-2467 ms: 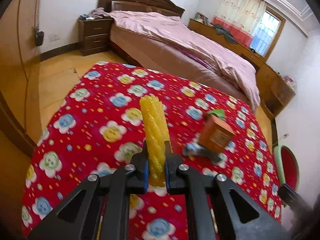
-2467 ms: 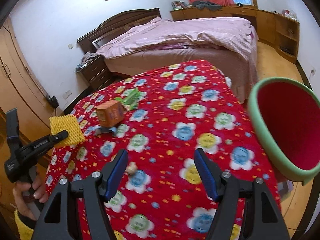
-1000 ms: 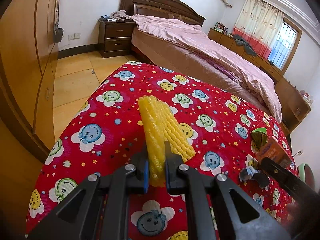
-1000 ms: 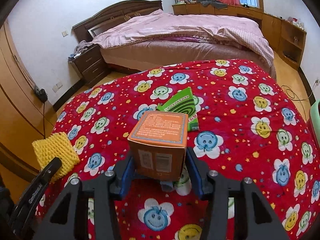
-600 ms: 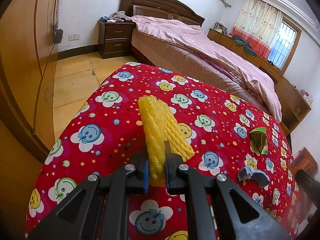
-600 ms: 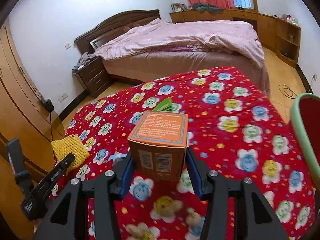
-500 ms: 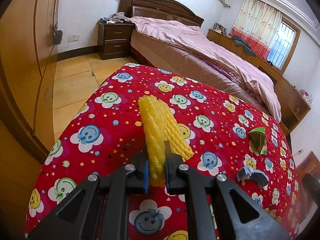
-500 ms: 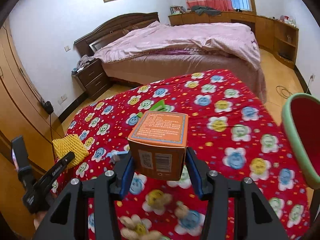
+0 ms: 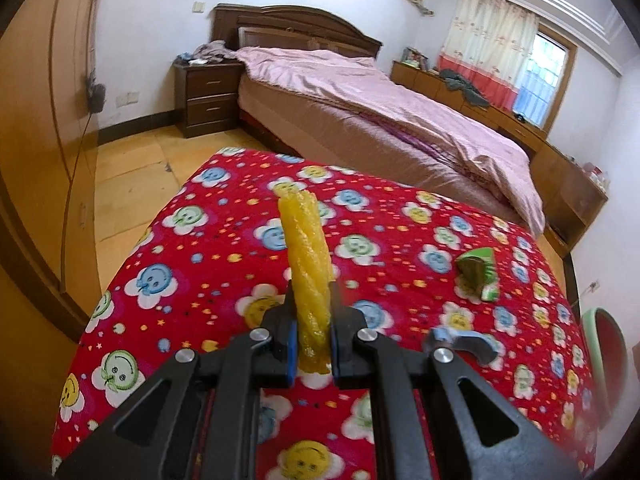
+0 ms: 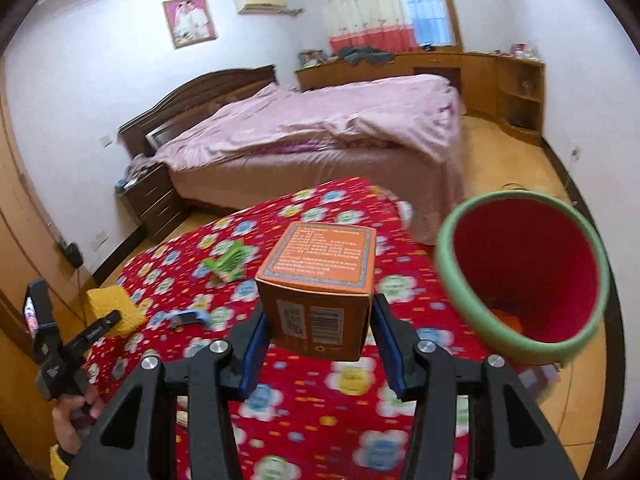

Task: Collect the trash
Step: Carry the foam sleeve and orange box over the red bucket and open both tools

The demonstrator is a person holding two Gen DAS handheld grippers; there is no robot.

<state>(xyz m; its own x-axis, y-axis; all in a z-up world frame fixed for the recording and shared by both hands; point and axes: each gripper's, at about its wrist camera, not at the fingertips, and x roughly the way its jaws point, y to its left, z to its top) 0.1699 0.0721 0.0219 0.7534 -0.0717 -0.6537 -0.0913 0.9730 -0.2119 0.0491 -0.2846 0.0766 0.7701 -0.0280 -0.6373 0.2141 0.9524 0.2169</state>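
Items in my two views:
- My left gripper [image 9: 313, 344]: pinching yellow foam net [image 9: 308, 280], upright, above red smiley-print cloth [image 9: 200, 256]
- My right gripper [image 10: 320, 344]: pads pressed on both sides of orange carton [image 10: 320, 292], lifted clear of the cloth
- Bin [image 10: 520, 280], red inside, green rim: at 3 o'clock of the carton, mouth tilted my way
- Green wrapper [image 9: 478, 272]: on the cloth, 2 o'clock of the net
- Blue-grey scrap [image 9: 464, 342]: on the cloth, 3 o'clock of my left gripper
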